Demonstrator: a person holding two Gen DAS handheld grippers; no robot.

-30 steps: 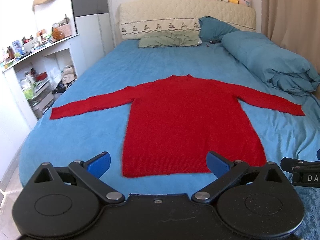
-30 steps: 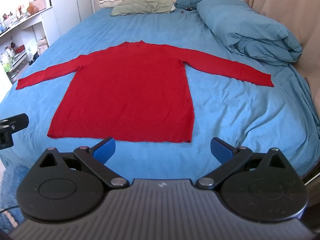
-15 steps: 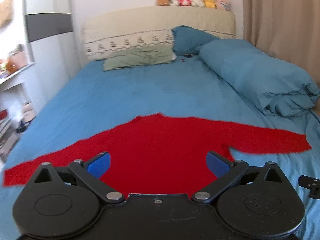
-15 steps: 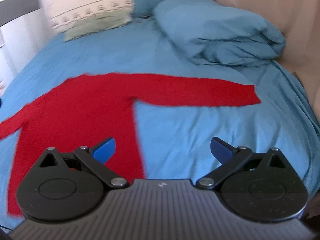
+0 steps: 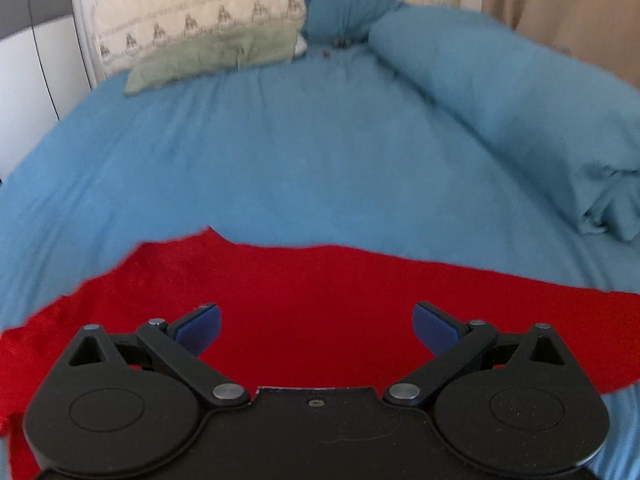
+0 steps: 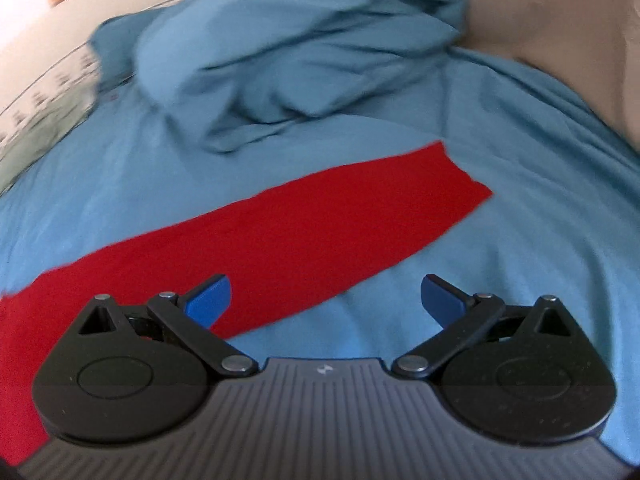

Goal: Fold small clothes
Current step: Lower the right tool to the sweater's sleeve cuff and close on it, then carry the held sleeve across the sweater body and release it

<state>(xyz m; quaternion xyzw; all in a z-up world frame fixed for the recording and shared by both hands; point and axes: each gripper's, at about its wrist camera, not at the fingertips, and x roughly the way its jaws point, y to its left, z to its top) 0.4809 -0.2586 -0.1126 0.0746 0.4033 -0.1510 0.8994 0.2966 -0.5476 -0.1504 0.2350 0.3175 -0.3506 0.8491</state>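
Observation:
A red long-sleeved sweater (image 5: 312,292) lies flat on the blue bed sheet (image 5: 260,160). My left gripper (image 5: 316,326) is open and empty, low over the sweater's upper body near the collar. In the right wrist view the sweater's right sleeve (image 6: 304,232) runs diagonally, with its cuff at the upper right. My right gripper (image 6: 324,300) is open and empty, just over the sleeve's near edge, its left finger (image 6: 210,300) above red cloth and its right finger (image 6: 440,300) above the sheet.
A rolled blue duvet (image 5: 520,120) lies along the right side of the bed, close behind the sleeve (image 6: 300,52). A green pillow (image 5: 216,56) and a blue pillow (image 5: 344,16) sit at the headboard. A beige curtain (image 6: 560,12) hangs on the right.
Both grippers have moved forward and down over the bed. The left went from the hem to the upper body. The right swung right to the right sleeve. Both stayed open.

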